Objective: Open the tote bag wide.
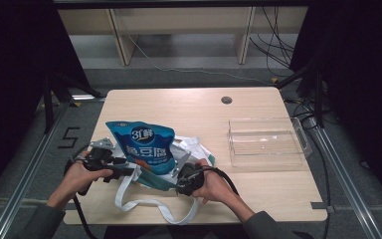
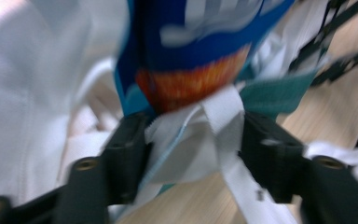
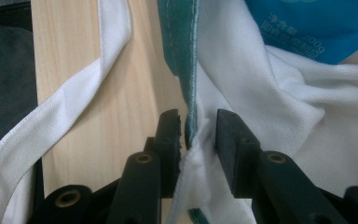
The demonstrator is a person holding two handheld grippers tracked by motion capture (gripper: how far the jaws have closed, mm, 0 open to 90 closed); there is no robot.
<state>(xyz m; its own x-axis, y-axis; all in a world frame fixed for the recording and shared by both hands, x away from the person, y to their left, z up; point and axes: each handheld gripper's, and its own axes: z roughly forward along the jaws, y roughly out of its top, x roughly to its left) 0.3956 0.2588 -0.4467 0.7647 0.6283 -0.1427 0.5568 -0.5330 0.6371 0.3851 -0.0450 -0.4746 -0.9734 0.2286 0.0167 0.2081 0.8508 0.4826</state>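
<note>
**Both tongs at the mouth of the cloth bag**

I am looking down on a pale wooden table standing in a dark room, with grey floor and loose cables beyond it. A clear, empty rectangular plastic tray is sitting well apart to the right.

Near the front edge, a white cloth tote bag with teal trim and white strap handles is lying crumpled. A glossy blue snack pouch with white lettering is resting partly inside its mouth.

My left gripper is sitting about half open, with a bunched white fold of the bag and a strap between its jaws; I cannot tell whether the pads are pressing on it. The pouch's lower end is just beyond the tips.

My right gripper is pinching the bag's teal-edged rim, jaws narrowly apart with cloth between them.
</note>
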